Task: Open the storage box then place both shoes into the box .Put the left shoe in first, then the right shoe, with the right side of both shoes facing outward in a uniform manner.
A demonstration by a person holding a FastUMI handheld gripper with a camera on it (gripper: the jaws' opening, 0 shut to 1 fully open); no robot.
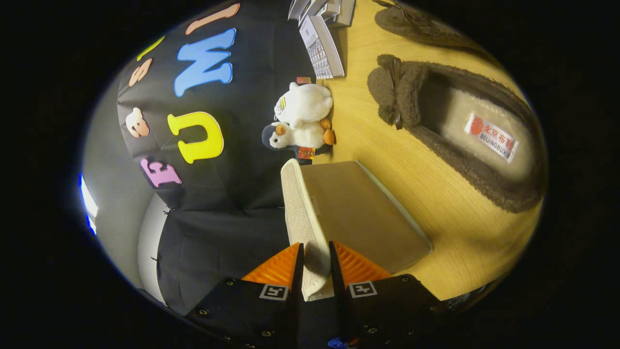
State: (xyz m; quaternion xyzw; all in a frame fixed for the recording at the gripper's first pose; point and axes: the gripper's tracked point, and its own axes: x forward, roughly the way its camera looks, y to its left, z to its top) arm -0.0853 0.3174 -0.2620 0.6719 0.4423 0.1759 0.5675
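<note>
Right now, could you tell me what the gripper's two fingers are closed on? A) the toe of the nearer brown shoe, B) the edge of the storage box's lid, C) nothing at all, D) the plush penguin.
B: the gripper has both fingers pressed on the thin mesh edge of the lid, while the nearer shoe lies apart on the table.

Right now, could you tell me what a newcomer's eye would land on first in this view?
First, the gripper, its fingers shut on the edge of the storage box's pale mesh lid, lifted off the wooden table. Next, the fuzzy brown shoe lying beyond the lid, with a second shoe past it. Then two plush toys standing against the booth wall.
</note>
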